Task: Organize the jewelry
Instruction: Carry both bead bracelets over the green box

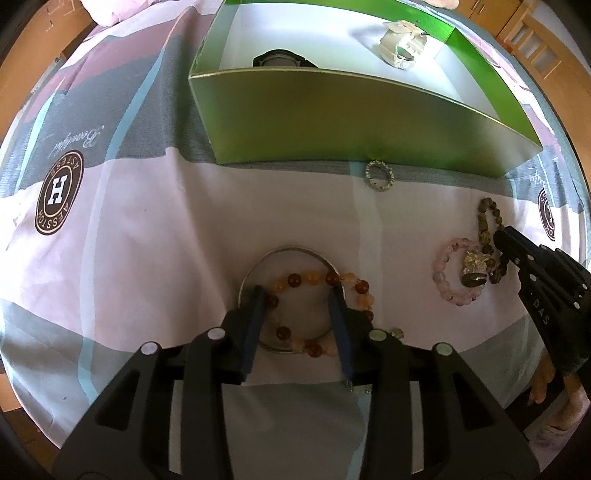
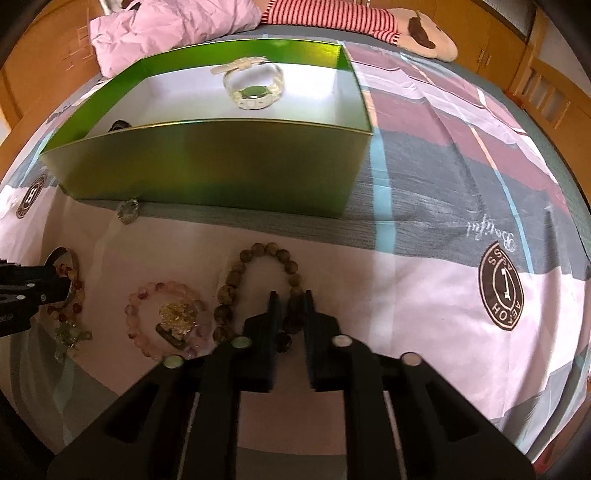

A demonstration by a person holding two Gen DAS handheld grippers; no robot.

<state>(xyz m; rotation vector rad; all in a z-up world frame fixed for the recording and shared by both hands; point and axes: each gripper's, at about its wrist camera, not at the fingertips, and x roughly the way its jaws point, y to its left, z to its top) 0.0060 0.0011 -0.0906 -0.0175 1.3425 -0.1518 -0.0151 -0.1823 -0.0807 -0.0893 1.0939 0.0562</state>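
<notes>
An orange bead bracelet lies over a silver bangle on the bedsheet. My left gripper hangs open above them, one finger on each side of the beads. A brown bead bracelet lies to the right, and my right gripper is shut on its near beads. In the left wrist view that gripper touches the brown bracelet. The green box beyond holds a white watch and a dark watch.
A pink bead bracelet with a gold charm lies between the two grippers. A small silver ring rests against the box front. A green pendant lies by the orange beads. A pink pillow and a plush toy are behind the box.
</notes>
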